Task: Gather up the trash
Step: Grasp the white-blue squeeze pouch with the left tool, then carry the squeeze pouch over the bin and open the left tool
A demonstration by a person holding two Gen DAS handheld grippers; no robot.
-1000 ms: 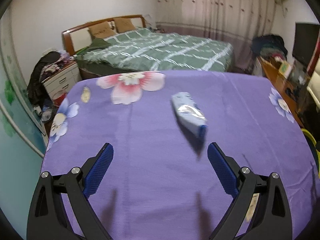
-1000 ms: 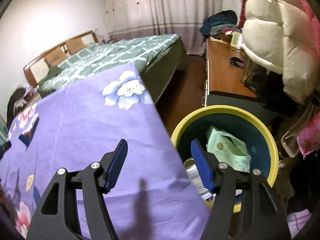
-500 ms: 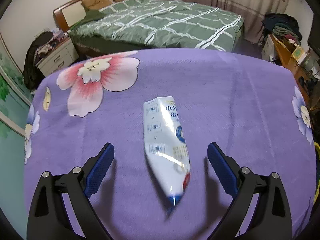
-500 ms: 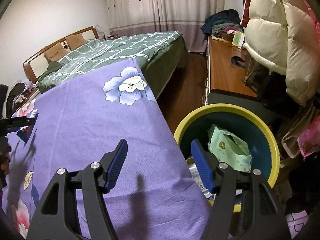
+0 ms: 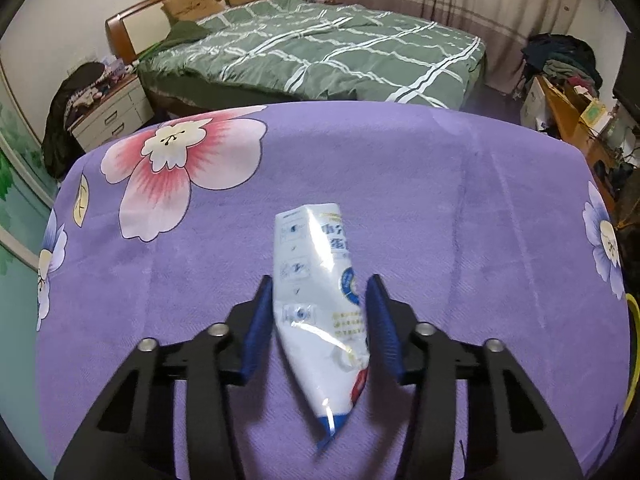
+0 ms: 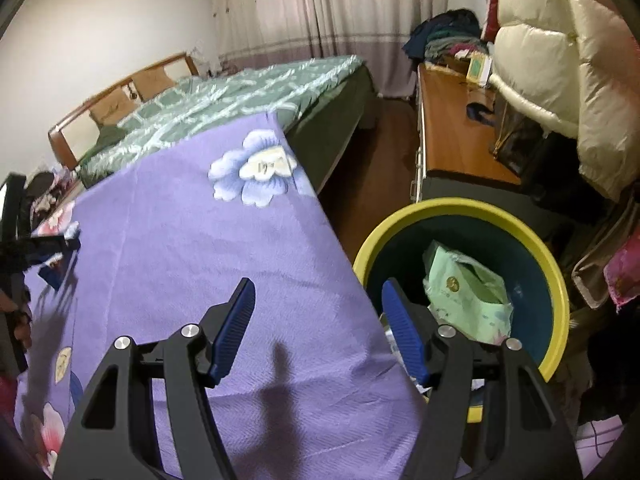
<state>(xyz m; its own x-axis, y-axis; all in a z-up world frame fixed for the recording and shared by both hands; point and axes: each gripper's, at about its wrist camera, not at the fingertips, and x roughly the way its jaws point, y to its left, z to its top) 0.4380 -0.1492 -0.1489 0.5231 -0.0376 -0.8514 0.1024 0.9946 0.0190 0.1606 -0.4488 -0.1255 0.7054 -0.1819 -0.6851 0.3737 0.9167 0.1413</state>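
Observation:
A white and blue plastic packet (image 5: 316,300) lies on the purple flowered tablecloth (image 5: 460,220). My left gripper (image 5: 320,280) is closing onto it, and both blue pads press the packet's sides near its middle. In the right wrist view, my right gripper (image 6: 318,285) stands open with nothing between its fingers, above the table's right edge. Beside it on the floor is a yellow-rimmed bin (image 6: 554,264) holding a green wrapper (image 6: 464,288). The left gripper (image 6: 40,244) also shows small at the far left of that view.
A bed with a green quilt (image 5: 320,48) stands beyond the table. A wooden desk (image 6: 448,128) and a hanging cream padded coat (image 6: 560,52) crowd the right side behind the bin. A white nightstand (image 5: 108,112) sits at the left.
The left gripper came forward over the packet, then its jaws went from wide open to closed on the packet's sides. The right gripper stayed where it was, open.

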